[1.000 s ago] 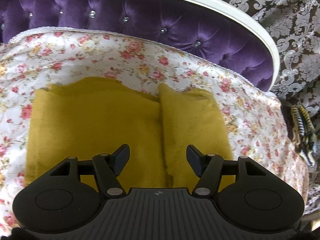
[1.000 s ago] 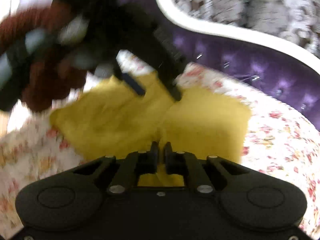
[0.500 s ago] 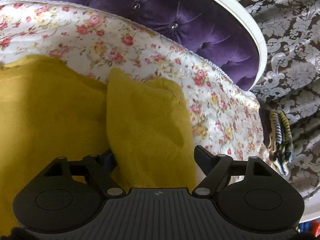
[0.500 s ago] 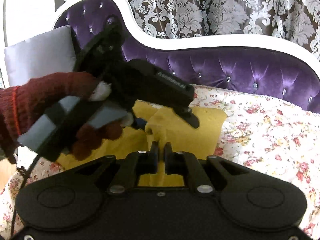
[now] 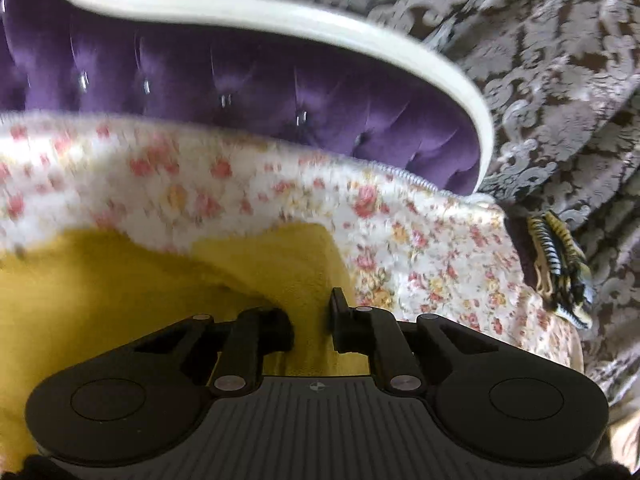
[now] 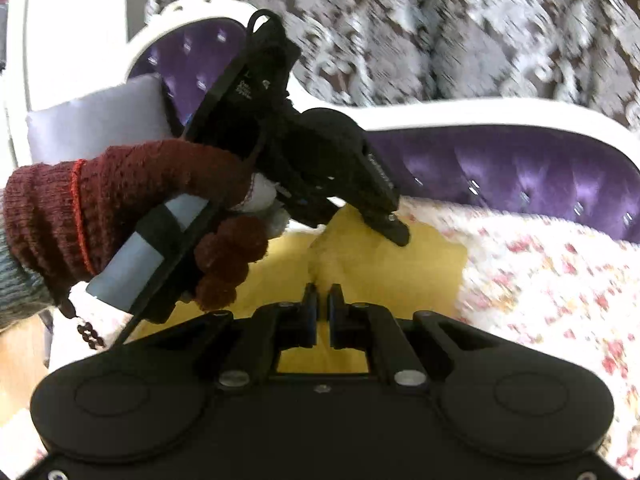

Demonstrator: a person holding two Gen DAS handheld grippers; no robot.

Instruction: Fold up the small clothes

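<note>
You face a purple tufted sofa with a curved white frame; a floral cover drapes its seat. Behind it hangs a brown-and-silver damask curtain. A pale grey cushion leans at one end.

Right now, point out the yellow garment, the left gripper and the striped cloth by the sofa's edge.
yellow garment (image 5: 100,300): left wrist view, flat left part.
left gripper (image 5: 311,326): left wrist view, gap between its fingertips.
striped cloth (image 5: 560,264): left wrist view, bunched middle.

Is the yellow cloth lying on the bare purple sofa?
No, the yellow cloth lies on a floral cover spread over the purple sofa.
</note>
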